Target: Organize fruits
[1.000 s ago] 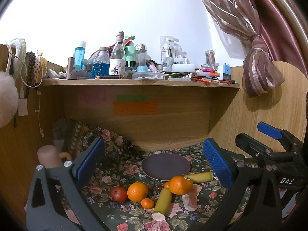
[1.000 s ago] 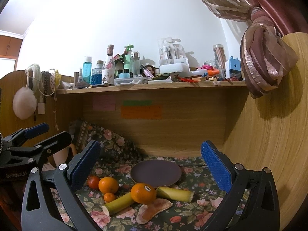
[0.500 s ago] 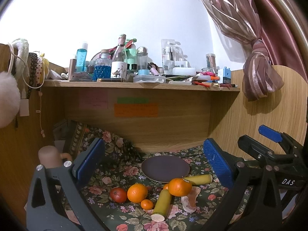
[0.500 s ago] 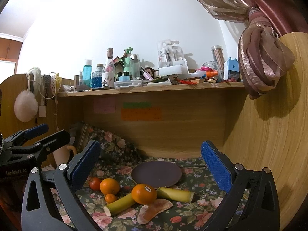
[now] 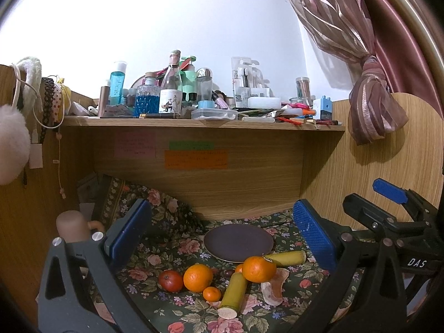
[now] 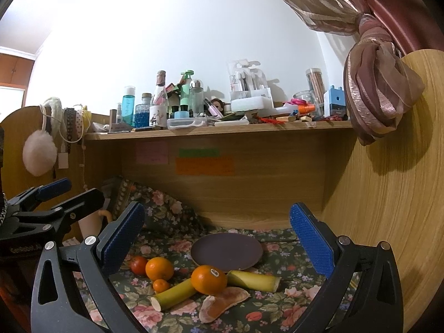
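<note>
On the floral cloth [image 5: 155, 252] lie a red fruit [image 5: 170, 280], a large orange [image 5: 197, 277], a tiny orange [image 5: 211, 294], a second large orange [image 5: 259, 268] with a sticker [image 6: 208, 279], two yellow-green cane pieces [image 5: 234, 294] [image 5: 285, 258] and a peel-like slice [image 6: 224, 304]. A dark round plate [image 5: 238, 242] [image 6: 226, 251] lies empty behind them. My left gripper [image 5: 219, 236] is open and empty, above and in front of the fruit. My right gripper [image 6: 217, 238] is open and empty too.
A wooden shelf [image 5: 199, 123] crowded with bottles and boxes overhangs the nook. Wooden walls close in left and right [image 6: 388, 194]. A beige mug [image 5: 73, 226] stands at the left. A tied curtain [image 5: 371, 105] hangs at the right. The cloth is bunched at the back left.
Both views have shifted slightly; the fruit and plate have not moved. Both grippers stay open.
</note>
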The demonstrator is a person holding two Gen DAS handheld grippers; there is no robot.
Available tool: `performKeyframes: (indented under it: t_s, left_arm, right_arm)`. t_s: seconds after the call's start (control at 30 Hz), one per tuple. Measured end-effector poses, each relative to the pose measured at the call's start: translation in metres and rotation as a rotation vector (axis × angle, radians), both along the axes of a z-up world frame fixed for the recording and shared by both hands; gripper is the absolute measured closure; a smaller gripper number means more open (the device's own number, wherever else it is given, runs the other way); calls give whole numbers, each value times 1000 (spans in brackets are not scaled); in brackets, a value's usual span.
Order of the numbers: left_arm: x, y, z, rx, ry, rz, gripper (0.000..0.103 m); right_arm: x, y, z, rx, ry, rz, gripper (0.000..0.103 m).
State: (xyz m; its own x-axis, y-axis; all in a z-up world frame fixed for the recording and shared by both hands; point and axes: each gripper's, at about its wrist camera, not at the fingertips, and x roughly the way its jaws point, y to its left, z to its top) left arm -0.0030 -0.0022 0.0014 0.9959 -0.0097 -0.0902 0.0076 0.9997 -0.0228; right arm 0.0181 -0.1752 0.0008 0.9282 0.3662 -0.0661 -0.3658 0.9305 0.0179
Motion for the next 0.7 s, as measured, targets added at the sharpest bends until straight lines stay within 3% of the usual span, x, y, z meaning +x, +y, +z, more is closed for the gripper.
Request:
performKeyframes:
  t_s: [0.43,0.7]
  left_arm:
    - [13,3,-6,-1,32,4,0]
    - [51,16,-38,-10,162,-4,0]
  right_arm:
    - [14,2,-6,-17,29,8,0]
    - [57,8,-42,-108,154,9,0]
